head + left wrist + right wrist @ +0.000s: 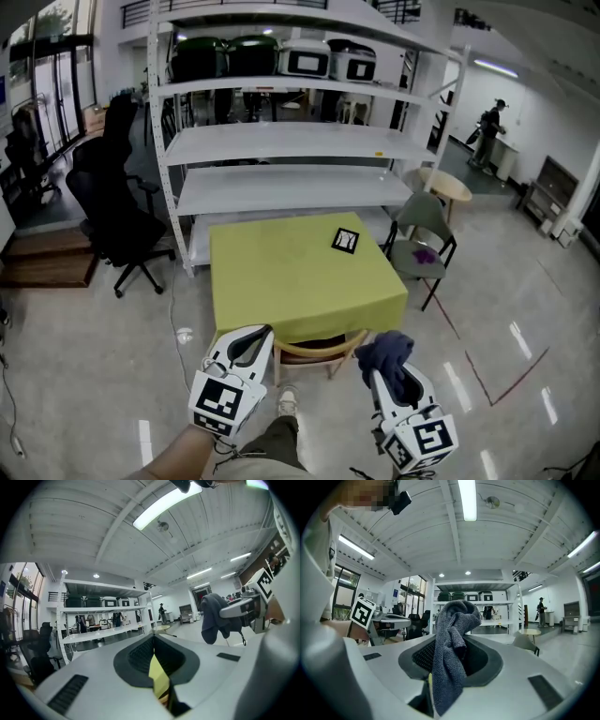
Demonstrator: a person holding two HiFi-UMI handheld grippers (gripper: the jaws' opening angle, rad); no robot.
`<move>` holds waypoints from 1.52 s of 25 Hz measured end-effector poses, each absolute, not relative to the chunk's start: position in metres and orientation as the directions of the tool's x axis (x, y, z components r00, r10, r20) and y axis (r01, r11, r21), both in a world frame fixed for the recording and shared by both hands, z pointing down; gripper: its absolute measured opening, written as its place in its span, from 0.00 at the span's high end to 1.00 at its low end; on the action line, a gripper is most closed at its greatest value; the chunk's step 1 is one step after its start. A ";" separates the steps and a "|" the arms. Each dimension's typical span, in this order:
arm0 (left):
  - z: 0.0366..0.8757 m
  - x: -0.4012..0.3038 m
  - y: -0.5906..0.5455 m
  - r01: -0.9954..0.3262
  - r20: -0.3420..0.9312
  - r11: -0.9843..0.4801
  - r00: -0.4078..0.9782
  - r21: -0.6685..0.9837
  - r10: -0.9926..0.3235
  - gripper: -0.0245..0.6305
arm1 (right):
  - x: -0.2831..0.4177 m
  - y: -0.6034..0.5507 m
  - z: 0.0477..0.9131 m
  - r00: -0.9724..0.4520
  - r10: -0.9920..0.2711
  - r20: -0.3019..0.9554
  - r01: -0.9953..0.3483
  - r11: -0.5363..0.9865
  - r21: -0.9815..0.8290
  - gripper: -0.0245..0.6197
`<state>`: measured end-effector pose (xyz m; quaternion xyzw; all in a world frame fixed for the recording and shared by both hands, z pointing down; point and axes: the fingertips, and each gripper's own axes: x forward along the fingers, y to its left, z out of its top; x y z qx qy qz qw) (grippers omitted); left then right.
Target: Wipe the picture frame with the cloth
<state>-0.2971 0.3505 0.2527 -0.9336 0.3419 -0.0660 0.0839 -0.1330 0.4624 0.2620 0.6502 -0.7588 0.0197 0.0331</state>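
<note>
My right claw [382, 375] clamps the dark grey fabric cloth [388, 352], ready for wiping. My left claw [251, 343] is closed on nothing, since the black-edged picture frame [345, 240] sits well apart, centre frame.

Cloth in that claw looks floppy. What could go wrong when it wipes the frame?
The cloth hangs bunched from the right claw, so it might slip out. The picture frame sits near the far edge of the table; a hard wipe could slide it off. The left claw is shut and empty, not steadying it.
</note>
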 end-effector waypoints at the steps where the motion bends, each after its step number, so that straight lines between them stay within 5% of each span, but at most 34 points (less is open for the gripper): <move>1: 0.257 -0.292 0.345 -0.626 0.067 -0.753 0.758 -0.202 -0.648 0.95 | -0.128 0.457 0.268 -0.153 -0.985 0.082 -0.988 0.155 0.012 0.75; 38: 0.287 -0.090 -0.092 -0.605 0.140 -0.785 0.772 -0.136 -0.620 0.95 | 0.076 -0.005 0.290 -0.118 -0.972 0.205 -0.992 0.123 0.009 0.75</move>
